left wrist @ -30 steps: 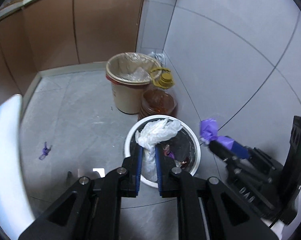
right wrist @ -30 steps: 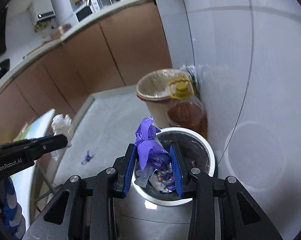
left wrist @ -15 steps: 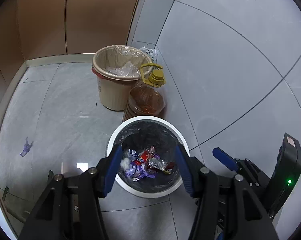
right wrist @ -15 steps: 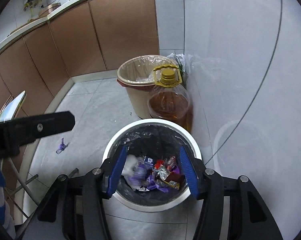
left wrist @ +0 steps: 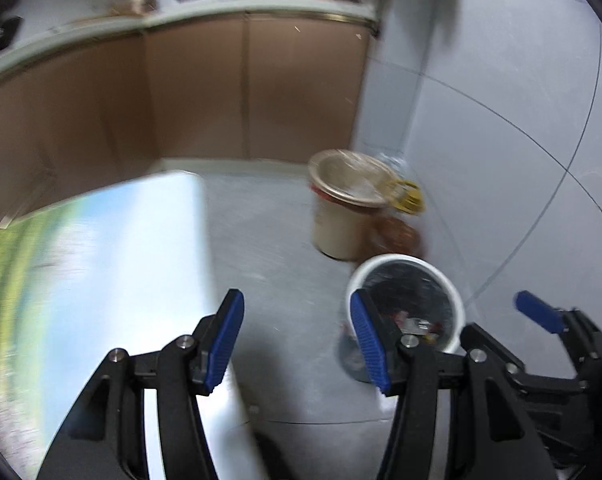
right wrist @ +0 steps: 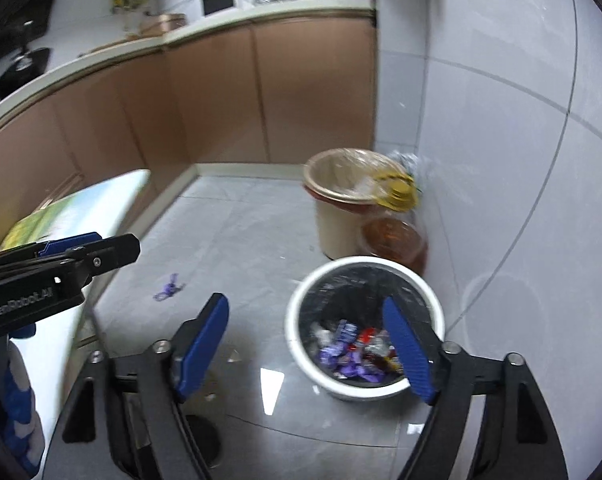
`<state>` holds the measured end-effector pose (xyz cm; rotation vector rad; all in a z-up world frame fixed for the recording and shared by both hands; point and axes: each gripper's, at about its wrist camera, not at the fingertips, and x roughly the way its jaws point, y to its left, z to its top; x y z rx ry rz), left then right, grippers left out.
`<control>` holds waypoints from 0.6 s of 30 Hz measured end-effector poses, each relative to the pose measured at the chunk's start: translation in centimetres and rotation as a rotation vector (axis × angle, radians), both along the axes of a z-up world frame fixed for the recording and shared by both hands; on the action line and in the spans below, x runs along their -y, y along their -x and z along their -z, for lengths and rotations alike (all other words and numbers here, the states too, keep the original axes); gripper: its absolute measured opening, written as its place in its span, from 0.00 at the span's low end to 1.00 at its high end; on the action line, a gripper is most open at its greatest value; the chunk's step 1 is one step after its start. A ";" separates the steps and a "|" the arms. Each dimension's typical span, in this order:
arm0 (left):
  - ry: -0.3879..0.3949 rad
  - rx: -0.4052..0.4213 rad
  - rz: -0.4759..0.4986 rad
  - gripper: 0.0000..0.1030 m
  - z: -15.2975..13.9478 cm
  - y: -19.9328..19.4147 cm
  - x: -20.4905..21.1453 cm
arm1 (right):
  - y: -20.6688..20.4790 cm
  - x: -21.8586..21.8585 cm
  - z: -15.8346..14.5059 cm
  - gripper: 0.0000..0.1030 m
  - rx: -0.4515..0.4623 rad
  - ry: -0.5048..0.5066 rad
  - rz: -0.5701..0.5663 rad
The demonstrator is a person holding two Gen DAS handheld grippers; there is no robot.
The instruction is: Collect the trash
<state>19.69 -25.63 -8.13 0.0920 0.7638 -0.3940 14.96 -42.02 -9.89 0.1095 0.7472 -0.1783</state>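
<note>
A white trash bin (right wrist: 301,320) with a black liner stands on the floor by the wall, holding purple, red and silver wrappers (right wrist: 353,354). It also shows in the left wrist view (left wrist: 453,292). My left gripper (left wrist: 297,342) is open and empty, to the left of the bin, above the floor and the table edge. My right gripper (right wrist: 305,346) is open and empty, above the bin's left side. A small purple scrap (right wrist: 168,286) lies on the floor left of the bin.
A beige bin (right wrist: 341,200) with a clear liner and an oil jug with a yellow cap (right wrist: 393,232) stand behind the white bin against the wall. A table (left wrist: 101,264) with a printed cover is at the left. Brown cabinets (right wrist: 221,100) line the back.
Both grippers dropped their trash into the white bin, then pulled up and swung left with jaws wide. The table has come into view.
</note>
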 end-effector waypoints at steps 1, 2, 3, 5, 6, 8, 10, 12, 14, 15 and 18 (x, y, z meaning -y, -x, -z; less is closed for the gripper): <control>-0.006 0.016 -0.021 0.53 -0.4 0.5 -1.2 | 0.4 -1.0 -0.3 0.83 0.009 0.002 -0.015; -0.010 0.036 -0.042 0.53 -0.8 1.2 -2.4 | 0.7 -2.0 -0.5 0.86 0.015 0.004 -0.029; -0.019 0.056 -0.065 0.54 -1.1 1.8 -3.6 | 1.2 -3.5 -0.8 0.88 0.024 0.007 -0.050; -0.033 0.102 -0.104 0.60 -1.9 3.3 -6.2 | 1.9 -5.2 -1.3 0.94 0.040 0.005 -0.074; -0.038 0.114 -0.118 0.63 -2.1 3.8 -7.1 | 2.1 -6.2 -1.5 0.95 0.046 0.005 -0.087; -0.042 0.148 -0.146 0.70 -2.7 5.2 -9.0 | 2.7 -8.1 -1.9 0.98 0.060 0.008 -0.114; -0.051 0.181 -0.165 0.76 -3.4 6.7 -10.9 | 3.1 -9.5 -2.4 0.99 0.069 0.013 -0.134; -0.044 0.204 -0.186 0.82 -3.9 7.9 -12.7 | 3.6 -10.7 -3.0 0.99 0.081 0.017 -0.147; -0.039 0.215 -0.210 0.84 -4.2 8.7 -14.2 | 3.9 -11.6 -3.6 0.99 0.097 0.017 -0.154; -0.040 0.218 -0.224 0.84 -4.4 9.0 -14.9 | 4.0 -11.8 -3.6 0.99 0.100 0.016 -0.156; -0.032 0.222 -0.251 0.85 -4.6 10.0 -16.6 | 4.5 -12.7 -4.2 1.00 0.116 0.017 -0.154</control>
